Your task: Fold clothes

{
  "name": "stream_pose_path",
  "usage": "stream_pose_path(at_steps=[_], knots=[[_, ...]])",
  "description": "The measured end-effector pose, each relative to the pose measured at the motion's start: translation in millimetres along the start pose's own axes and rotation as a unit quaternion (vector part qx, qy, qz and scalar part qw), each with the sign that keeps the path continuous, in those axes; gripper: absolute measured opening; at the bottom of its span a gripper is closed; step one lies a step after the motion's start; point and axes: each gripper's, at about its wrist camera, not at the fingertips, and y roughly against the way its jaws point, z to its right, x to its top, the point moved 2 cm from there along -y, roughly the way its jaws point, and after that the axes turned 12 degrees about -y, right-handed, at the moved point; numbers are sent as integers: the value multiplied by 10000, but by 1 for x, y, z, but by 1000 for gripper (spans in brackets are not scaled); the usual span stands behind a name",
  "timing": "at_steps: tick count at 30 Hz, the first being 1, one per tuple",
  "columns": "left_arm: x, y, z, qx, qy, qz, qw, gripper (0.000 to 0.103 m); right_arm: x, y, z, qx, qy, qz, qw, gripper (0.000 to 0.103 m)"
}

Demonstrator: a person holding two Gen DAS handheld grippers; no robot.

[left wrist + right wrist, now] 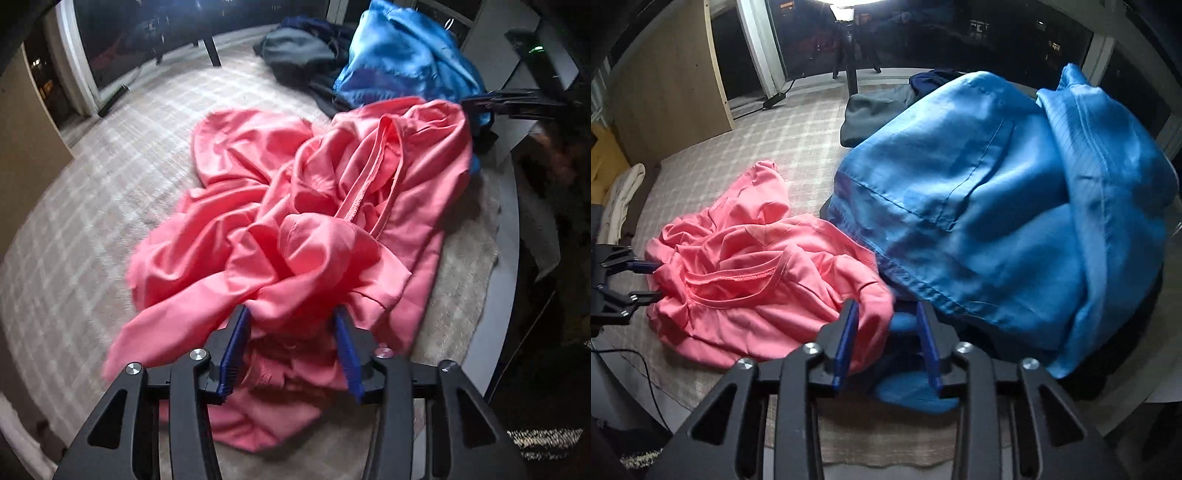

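Note:
A crumpled pink garment point(295, 221) lies on the checked beige cover point(92, 221), its ribbed neckline facing up. My left gripper point(291, 321) points down at its near edge, jaws apart, a bunch of pink cloth loosely between the blue pads point(236, 339). In the right wrist view the pink garment point(746, 280) lies at the left, where the left gripper point(652, 280) touches its far-left edge. My right gripper point(886, 314) stands open at the seam between the pink cloth and a shiny blue garment point(997, 221), a pink fold resting against its left pad. The right gripper point(476, 105) shows at the pink garment's far corner.
The blue garment point(399, 55) is heaped at the back right with dark grey and navy clothes point(299, 51) behind it. The surface's dark edge point(508, 240) runs along the right. Tripod legs point(849, 55) and dark windows stand beyond. A cable point(646, 376) trails at the lower left.

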Motion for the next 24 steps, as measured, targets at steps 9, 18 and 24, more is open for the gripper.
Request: stream_pose_path(at_steps=[9,18,24], knots=[[-24,60,-27,-9,805,517,9954,1,4,-17,-52,692,1112,-40,9914,35],[-61,128,-67,593,1468,888,9834,1,1,-82,-90,438,1987,-614,9772,3],[-42,116,-116,1087,1427,773,9807,7,69,-64,-107,1311,1378,-69,9817,3]])
